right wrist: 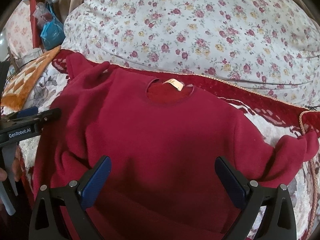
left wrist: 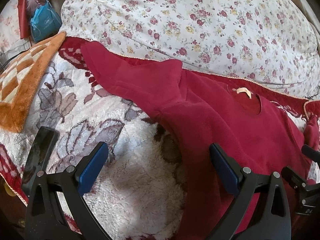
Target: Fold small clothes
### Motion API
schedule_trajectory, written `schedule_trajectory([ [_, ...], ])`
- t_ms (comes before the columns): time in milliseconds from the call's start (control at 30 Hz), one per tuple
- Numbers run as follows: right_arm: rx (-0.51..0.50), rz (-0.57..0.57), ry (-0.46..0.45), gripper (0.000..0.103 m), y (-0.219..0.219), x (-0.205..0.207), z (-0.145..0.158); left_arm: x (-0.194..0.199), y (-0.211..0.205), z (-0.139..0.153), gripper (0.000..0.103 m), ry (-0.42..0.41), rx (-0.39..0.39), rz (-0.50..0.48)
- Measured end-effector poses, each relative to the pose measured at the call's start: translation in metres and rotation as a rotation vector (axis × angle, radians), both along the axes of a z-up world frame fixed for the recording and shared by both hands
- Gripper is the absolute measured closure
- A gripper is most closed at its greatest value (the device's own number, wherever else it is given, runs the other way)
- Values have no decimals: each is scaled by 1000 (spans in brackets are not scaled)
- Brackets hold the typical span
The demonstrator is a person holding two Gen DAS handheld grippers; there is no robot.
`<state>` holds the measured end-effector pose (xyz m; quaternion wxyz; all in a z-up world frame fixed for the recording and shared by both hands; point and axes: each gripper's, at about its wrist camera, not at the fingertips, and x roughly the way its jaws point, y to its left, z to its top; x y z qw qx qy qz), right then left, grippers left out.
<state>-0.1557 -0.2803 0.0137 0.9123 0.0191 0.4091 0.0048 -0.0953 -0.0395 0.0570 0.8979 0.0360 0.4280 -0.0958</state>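
A small dark red fleece sweater (right wrist: 160,132) lies spread flat on a fluffy patterned blanket, neck hole and cream label (right wrist: 174,84) pointing away. Its left sleeve (left wrist: 128,76) stretches out toward the far left and its right sleeve (right wrist: 296,150) bunches at the right edge. My left gripper (left wrist: 159,156) hovers open over the sweater's left side, one blue pad above the blanket, the other above red fabric. My right gripper (right wrist: 163,172) hangs open above the lower chest of the sweater. Neither holds anything. The left gripper's body (right wrist: 30,120) shows at the left of the right wrist view.
A large floral quilt (left wrist: 200,20) bulges behind the sweater. An orange checked plush mat (left wrist: 22,76) lies at the left, with a black phone (left wrist: 40,152) beside it on the blanket (left wrist: 130,180). A blue bag (left wrist: 44,24) stands at the far left. A hand (right wrist: 6,172) shows at the left edge.
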Motion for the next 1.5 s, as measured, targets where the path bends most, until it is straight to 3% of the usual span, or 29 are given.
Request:
schedule_trajectory([
  [1000,1,25,17,0,42,26,9,0,10,2,2,-1,-18,11],
  [1500,-27,52,9,0,64,47,16,9,45,6,2,-11,-62,107],
])
